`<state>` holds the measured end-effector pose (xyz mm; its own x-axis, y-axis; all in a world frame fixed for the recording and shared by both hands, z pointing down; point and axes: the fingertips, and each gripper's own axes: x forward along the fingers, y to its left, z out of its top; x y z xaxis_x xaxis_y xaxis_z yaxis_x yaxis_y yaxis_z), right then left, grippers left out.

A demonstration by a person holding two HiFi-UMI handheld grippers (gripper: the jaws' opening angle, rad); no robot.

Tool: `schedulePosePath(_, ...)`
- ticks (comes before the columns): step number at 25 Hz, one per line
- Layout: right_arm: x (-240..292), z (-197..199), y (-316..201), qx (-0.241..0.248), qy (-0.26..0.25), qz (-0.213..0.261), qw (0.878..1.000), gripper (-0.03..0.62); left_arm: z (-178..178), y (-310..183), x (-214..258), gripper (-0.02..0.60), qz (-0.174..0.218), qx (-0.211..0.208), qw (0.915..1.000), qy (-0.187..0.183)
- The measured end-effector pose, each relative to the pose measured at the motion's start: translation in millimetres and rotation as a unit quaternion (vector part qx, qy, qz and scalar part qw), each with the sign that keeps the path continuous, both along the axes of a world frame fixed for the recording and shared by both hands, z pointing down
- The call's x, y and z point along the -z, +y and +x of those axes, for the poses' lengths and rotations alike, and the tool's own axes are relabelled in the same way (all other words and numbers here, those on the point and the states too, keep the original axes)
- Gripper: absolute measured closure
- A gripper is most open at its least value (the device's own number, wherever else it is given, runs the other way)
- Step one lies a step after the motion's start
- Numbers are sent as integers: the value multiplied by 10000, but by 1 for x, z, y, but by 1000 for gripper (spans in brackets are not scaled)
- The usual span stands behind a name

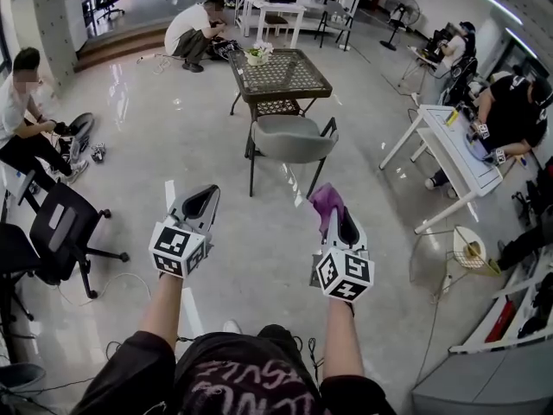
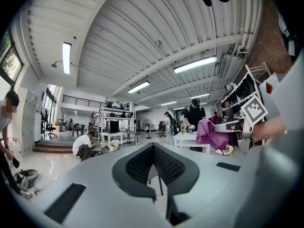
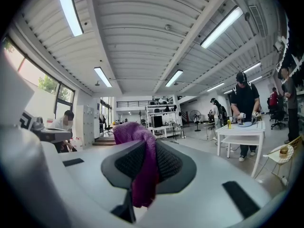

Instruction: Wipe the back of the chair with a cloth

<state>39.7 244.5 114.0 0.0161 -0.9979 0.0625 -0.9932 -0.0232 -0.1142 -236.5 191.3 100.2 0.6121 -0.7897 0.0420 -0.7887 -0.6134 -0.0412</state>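
The grey chair [image 1: 292, 137] with black legs stands on the shiny floor ahead of me, its curved back turned toward me. Both grippers are held up in the air short of it, apart from it. My right gripper [image 1: 335, 214] is shut on a purple cloth [image 1: 326, 200], which bunches over the tips and hangs down between the pads in the right gripper view, cloth [image 3: 138, 141], gripper [image 3: 145, 148]. My left gripper [image 1: 206, 199] is shut with nothing in it; its dark pads meet at the tip [image 2: 153, 148]. The purple cloth [image 2: 209, 133] also shows at the right of the left gripper view.
A dark wicker table [image 1: 281, 78] with a flower pot [image 1: 257, 54] stands just beyond the chair. A black office chair [image 1: 59, 229] is at my left, a white table [image 1: 456, 152] at my right. People sit or crouch around the room; cables [image 1: 121, 284] lie on the floor.
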Motion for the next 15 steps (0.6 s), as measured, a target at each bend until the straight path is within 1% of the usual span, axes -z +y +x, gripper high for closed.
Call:
schedulePosePath(7,-5,-4,-24,-72,5,-47,10000,520,-2,-26,-5,572,-63,-74,9999,-23)
schedulePosePath(15,-26,26,-84,-39,-43,-96,9999,520,26,-81,-27,572,-192,-45,9997,-151)
